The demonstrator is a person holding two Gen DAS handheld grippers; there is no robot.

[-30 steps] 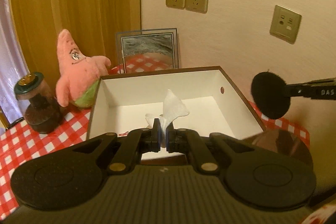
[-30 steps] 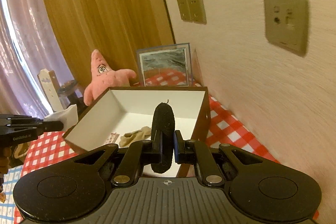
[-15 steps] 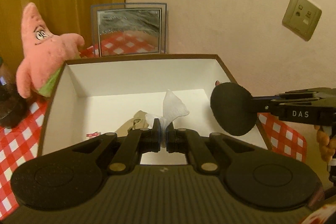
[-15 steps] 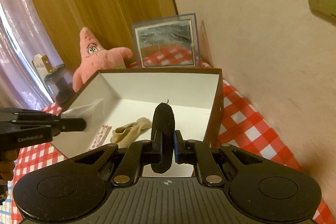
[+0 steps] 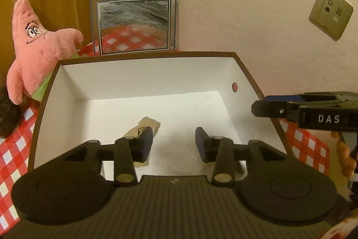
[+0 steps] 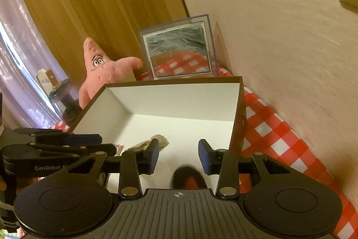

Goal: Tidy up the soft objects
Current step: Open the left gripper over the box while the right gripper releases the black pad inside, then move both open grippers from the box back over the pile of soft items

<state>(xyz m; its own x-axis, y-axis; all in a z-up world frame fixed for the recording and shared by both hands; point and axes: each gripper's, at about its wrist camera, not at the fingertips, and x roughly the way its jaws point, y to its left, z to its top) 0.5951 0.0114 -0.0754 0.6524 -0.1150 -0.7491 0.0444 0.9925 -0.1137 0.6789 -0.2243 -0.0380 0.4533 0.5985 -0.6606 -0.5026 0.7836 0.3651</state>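
The black round pad (image 6: 188, 178) below the right gripper's opening jaws is blurred, its lower part hidden by the gripper body. The beige sock (image 5: 143, 129) in the box (image 5: 145, 57) is partly covered by a left gripper finger (image 5: 143, 145).

Both views are taken from wrist cameras angled steeply down and set close above the open box (image 5: 143, 59). The left view is aimed from the box's near side, the right view (image 6: 174, 80) from its right. The box, plush star (image 5: 38, 46) and framed picture (image 6: 179, 50) are shared.

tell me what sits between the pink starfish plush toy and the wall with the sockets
A framed picture stands between the pink starfish plush toy and the wall, behind the white box; both wrist views show it.
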